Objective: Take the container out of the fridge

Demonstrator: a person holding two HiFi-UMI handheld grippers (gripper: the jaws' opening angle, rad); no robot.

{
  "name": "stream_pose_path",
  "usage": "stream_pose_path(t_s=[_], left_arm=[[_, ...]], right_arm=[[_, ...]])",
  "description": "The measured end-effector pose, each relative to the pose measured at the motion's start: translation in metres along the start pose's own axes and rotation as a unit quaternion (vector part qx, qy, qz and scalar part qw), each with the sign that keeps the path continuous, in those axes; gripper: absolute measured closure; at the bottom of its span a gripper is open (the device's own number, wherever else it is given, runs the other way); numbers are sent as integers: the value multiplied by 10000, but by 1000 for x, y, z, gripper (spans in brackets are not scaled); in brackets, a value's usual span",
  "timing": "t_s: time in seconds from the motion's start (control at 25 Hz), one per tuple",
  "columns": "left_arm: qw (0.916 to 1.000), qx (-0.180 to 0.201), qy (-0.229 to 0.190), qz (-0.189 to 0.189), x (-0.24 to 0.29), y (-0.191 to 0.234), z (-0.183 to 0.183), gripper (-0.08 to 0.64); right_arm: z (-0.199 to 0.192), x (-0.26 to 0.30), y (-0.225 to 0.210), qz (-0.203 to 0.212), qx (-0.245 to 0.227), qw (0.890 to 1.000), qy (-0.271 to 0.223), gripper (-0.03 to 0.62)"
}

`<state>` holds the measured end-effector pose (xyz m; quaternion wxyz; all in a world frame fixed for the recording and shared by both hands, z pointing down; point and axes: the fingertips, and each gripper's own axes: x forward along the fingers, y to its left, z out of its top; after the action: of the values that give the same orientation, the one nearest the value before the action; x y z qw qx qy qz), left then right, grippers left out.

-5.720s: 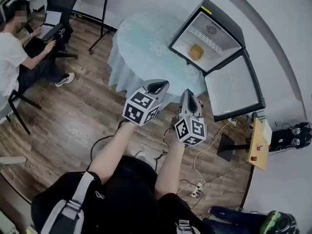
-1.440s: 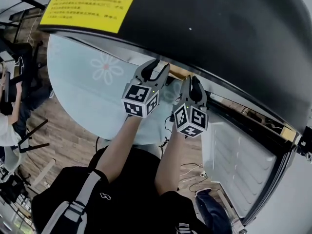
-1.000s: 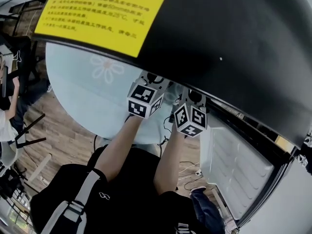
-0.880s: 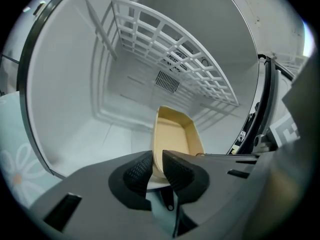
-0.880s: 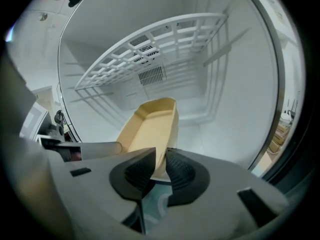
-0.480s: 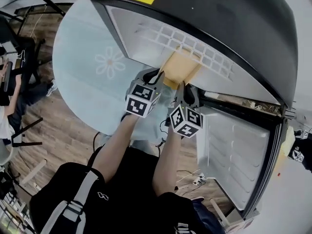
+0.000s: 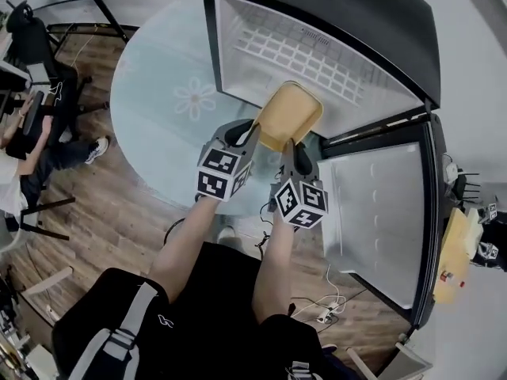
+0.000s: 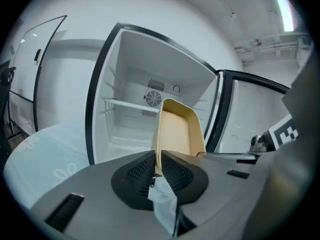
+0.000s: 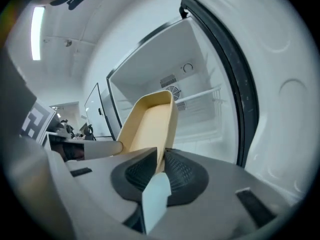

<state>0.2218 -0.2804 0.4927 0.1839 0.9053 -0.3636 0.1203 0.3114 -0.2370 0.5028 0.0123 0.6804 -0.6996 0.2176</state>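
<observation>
A shallow tan container (image 7: 291,114) hangs in front of the open mini fridge (image 7: 333,62), held by its near end between both grippers. My left gripper (image 7: 255,130) is shut on the container's left wall (image 8: 176,134). My right gripper (image 7: 290,149) is shut on its right wall (image 9: 149,124). Both pairs of jaws have just been closing onto the thin rim; the right pair then eased a little and still presses it. In the left gripper view my left gripper (image 8: 157,160) pinches the wall edge-on. The right gripper (image 9: 162,160) does the same. The container looks empty.
The fridge stands on a round table with a pale blue cloth (image 7: 158,101). Its door (image 7: 380,212) swings open to the right. A white wire shelf (image 7: 305,50) sits inside. A person sits at a desk (image 7: 24,133) far left. Cables (image 7: 321,311) lie on the wooden floor.
A second ago both grippers reached into the fridge. Half a second ago they held the container at its mouth. Now they have drawn back and up, with the container out in front.
</observation>
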Motion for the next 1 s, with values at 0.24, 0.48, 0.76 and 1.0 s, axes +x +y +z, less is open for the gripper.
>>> stream_pose_path(t_s=[0.24,0.48,0.76,1.0], left_arm=[[9985,220,-507,65,-57,-38,25,518],[9963,333,-780,142,-108,-57,28,523],[9938,441,-1020,33,-139,-77,43,523],[9922,551,-1115,-23,-155,-92,48,523]], right_arm=[[22,-51,20,183,-307,9989,-318,547],[39,-97,48,364,-757,9938,-724,558],[57,-129,62,439,-900,9906,-933,558],[67,-148,65,495,-967,9883,-1069,558]])
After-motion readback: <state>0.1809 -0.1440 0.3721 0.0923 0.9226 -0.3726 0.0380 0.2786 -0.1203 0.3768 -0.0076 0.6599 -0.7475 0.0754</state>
